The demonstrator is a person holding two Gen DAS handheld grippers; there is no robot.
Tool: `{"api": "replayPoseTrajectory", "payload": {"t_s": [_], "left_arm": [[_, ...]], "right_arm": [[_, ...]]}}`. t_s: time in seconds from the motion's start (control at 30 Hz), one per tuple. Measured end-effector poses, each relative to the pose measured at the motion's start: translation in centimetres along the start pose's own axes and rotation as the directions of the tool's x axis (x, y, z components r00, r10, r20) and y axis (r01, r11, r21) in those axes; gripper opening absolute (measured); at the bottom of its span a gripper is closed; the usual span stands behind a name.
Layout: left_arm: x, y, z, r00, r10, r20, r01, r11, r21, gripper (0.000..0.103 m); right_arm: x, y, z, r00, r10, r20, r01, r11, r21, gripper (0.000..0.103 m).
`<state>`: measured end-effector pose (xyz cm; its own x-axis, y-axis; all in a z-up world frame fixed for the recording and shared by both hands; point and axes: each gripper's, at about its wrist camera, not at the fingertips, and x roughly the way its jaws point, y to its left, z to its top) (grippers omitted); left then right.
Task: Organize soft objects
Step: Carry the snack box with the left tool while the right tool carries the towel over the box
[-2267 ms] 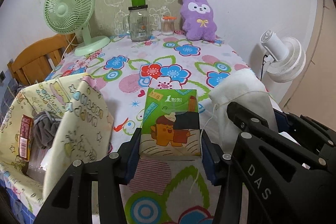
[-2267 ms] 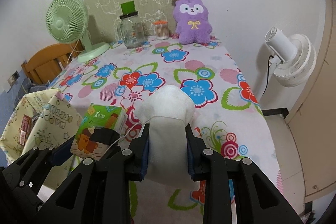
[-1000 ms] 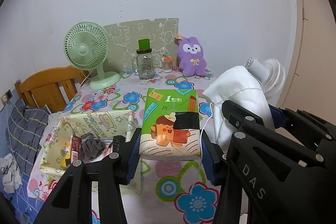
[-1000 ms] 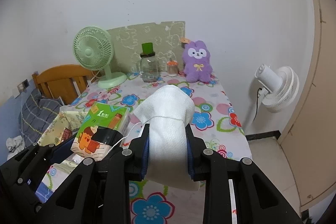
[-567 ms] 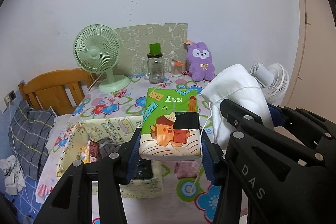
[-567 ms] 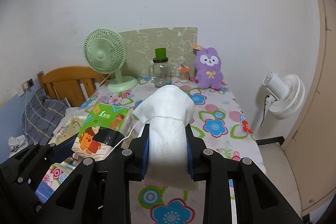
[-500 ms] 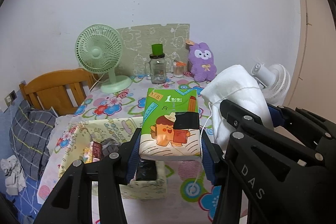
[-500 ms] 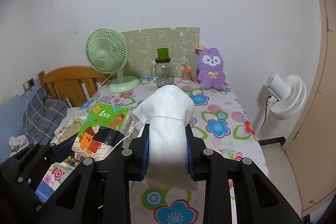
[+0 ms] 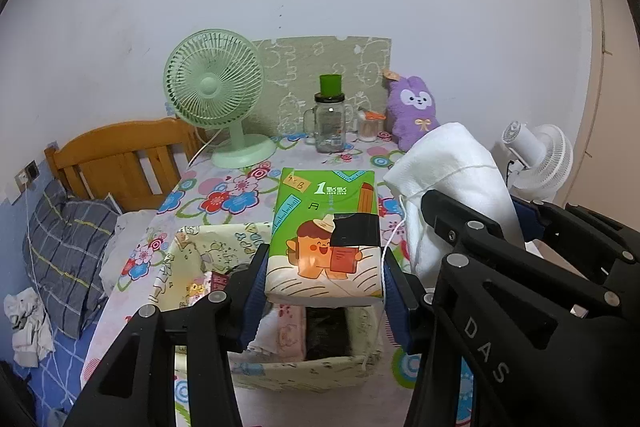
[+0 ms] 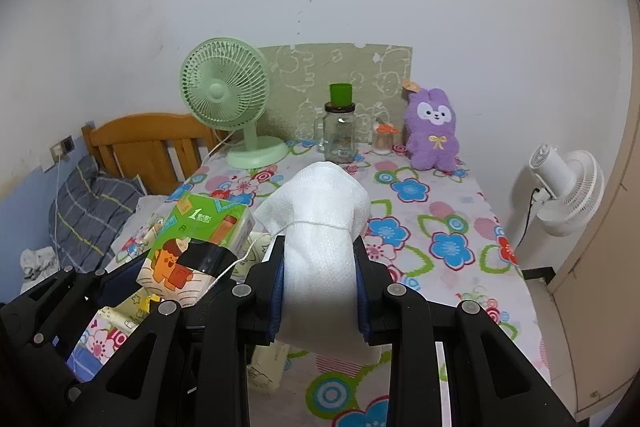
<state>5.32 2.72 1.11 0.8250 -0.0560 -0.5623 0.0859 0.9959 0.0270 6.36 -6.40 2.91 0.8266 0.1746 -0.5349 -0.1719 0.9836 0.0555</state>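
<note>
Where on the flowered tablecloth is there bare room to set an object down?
Bare cloth lies between the open cream fabric bin at the near left edge and the back row, and along the right side. The back is crowded: green desk fan, glass jar, purple plush rabbit.

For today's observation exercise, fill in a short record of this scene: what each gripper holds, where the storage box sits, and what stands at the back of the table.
left gripper: shut on green tissue pack
right gripper: shut on white cloth pouch
fabric storage box: on table, below the tissue pack, open-topped
back of table: green fan, glass jar, purple plush
</note>
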Motion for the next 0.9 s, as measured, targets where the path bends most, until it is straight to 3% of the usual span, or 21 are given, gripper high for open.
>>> {"api": "replayPoseTrajectory", "payload": {"t_s": [0.9], "left_arm": [[5.8, 6.9, -2.3, 0.988, 0.082, -0.132, -0.093, 0.993, -0.079, 0.053]], "right_arm": [[7.5, 6.4, -0.7, 0.987, 0.085, -0.134, -0.099, 0.990, -0.099, 0.032]]}}
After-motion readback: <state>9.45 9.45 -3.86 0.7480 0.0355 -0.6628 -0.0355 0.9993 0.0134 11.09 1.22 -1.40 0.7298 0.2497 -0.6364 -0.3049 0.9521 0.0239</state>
